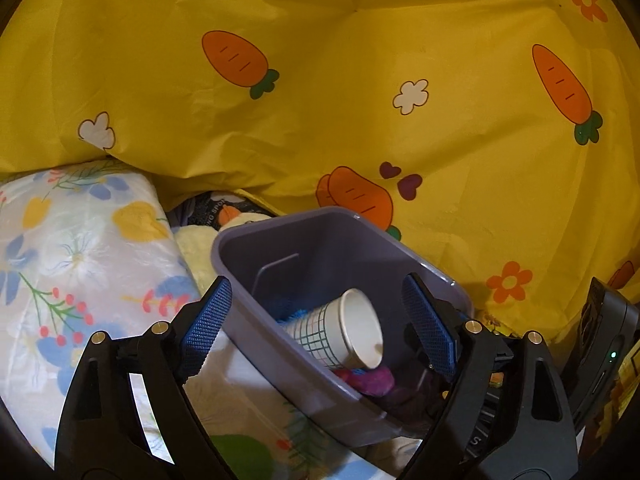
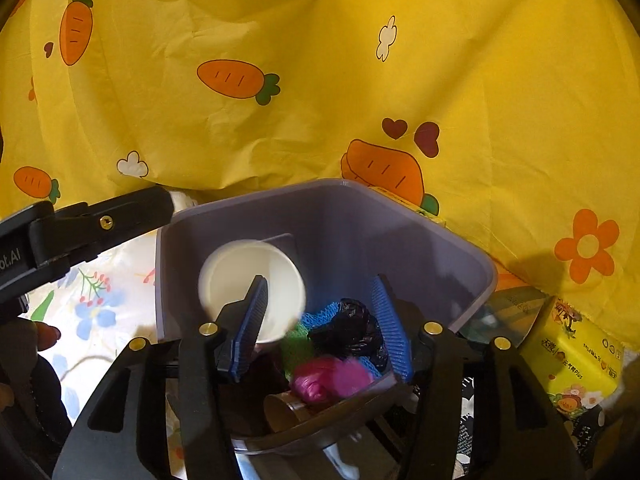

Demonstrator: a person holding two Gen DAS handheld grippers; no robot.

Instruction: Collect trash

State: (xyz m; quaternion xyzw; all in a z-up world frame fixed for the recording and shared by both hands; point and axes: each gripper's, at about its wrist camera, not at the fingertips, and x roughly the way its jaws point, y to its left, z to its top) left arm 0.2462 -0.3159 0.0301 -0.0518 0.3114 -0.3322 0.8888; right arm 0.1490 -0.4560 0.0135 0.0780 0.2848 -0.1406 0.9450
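Now: paper cup blurred, apparently dropping into purple bin on bed; right claw spread above bin mouth, empty. Left claw spread too, straddling bin's near rim, gripping nothing. Good practice: keep clear until cup settles on mesh scraps and black bag; steady bin if tipping. Tissue pack lies beside bin.

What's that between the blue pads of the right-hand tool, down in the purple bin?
In the right wrist view, crumpled trash: a black bag above a pink wad, inside the purple bin. The paper cup sits left of the pads.
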